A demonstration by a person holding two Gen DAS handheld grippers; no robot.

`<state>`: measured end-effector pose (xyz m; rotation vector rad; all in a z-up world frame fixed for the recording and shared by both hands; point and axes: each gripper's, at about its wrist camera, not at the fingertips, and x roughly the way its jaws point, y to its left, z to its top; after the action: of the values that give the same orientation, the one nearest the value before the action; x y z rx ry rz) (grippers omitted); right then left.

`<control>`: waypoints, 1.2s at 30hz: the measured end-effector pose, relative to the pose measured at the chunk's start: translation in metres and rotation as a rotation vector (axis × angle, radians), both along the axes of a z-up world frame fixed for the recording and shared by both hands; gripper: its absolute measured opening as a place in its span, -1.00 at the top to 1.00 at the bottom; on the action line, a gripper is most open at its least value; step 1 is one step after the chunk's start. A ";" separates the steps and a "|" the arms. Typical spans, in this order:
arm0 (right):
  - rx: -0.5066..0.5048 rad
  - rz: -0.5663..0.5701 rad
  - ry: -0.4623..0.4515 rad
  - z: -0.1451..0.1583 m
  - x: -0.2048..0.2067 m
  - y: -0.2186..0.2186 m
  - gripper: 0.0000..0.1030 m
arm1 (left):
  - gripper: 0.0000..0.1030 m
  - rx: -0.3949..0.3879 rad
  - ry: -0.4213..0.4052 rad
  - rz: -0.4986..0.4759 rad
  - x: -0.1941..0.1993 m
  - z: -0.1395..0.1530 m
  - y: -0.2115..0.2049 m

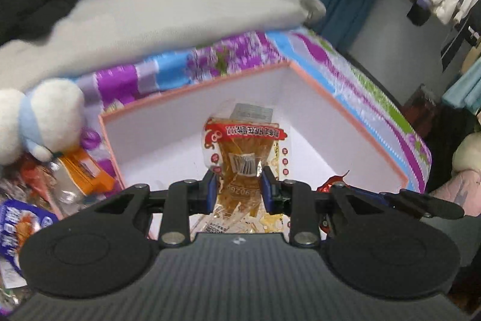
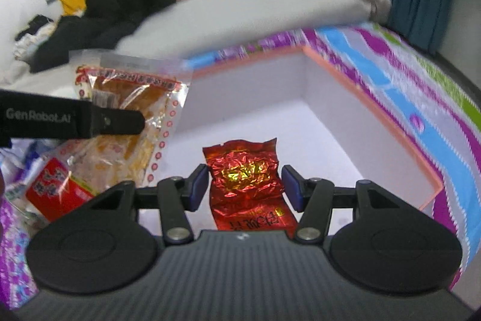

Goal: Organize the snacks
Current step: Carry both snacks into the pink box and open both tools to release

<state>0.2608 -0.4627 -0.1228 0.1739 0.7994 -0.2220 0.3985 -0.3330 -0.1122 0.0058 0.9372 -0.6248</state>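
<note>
Left hand-held gripper (image 1: 238, 189) pinching orange snack bag (image 1: 240, 152), red foil packet (image 2: 246, 185) between right's parted pads.

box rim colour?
Salmon pink rim on the box, with white walls inside. It shows best in the right wrist view.

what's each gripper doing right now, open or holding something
Left gripper: shut on the clear snack packet.
Right gripper: open around the red foil packet, not clamping.
</note>
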 end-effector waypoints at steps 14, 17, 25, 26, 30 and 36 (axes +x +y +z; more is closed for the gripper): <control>0.051 -0.030 0.024 -0.013 -0.009 -0.007 -0.30 | -0.34 0.038 -0.002 0.000 -0.003 -0.012 0.007; 0.042 -0.033 -0.003 -0.001 -0.021 -0.003 -0.30 | -0.34 0.027 -0.027 0.010 -0.017 0.008 0.019; 0.024 -0.053 -0.069 0.035 -0.057 0.014 -0.30 | -0.34 0.001 -0.078 0.028 -0.058 0.044 0.060; 0.026 -0.056 -0.074 0.038 -0.059 0.014 -0.30 | -0.34 -0.003 -0.083 0.029 -0.064 0.048 0.065; 0.009 -0.058 -0.089 0.050 -0.074 0.026 -0.30 | -0.34 -0.003 -0.107 0.046 -0.083 0.057 0.091; -0.006 -0.046 -0.118 0.068 -0.092 0.044 -0.30 | -0.34 -0.013 -0.128 0.098 -0.104 0.064 0.135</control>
<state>0.1692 -0.4191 -0.0547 0.1984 0.6784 -0.2555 0.2948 -0.1978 -0.0485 -0.0113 0.8046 -0.5338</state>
